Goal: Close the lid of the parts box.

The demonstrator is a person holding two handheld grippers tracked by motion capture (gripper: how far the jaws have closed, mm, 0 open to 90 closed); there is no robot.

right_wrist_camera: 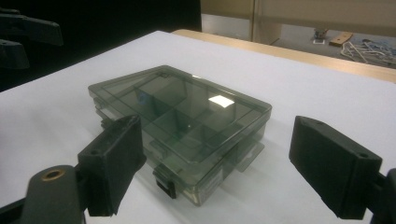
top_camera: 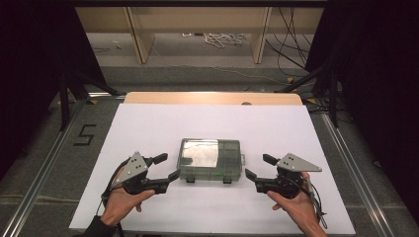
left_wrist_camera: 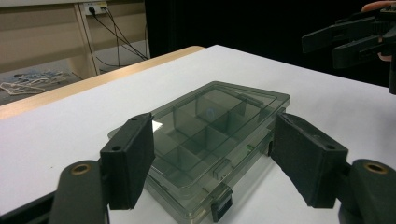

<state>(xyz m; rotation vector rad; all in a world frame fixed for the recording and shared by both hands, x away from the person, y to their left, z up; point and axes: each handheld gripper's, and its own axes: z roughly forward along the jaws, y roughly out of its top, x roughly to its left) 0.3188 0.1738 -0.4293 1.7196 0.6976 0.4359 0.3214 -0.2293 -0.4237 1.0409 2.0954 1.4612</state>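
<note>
Compartment box (top_camera: 210, 159) shut, alone on white sheet (top_camera: 148, 128); left gripper (top_camera: 167, 168), right gripper (top_camera: 257, 167) flank it, jaws open, empty.

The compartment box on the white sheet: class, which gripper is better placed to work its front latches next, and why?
Roughly even: the box lies closed between both open grippers. The left gripper has a slight edge, its lower jaw tip nearest a latch; the right gripper stands slightly farther off.

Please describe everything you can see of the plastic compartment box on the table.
The compartment box is flat, rectangular, of smoky see-through plastic. Inner walls divide it into several compartments, which look empty. The lid is closed; two latches sit on the near edge. It lies flat on the white table, between the two claws, touched by neither.
</note>
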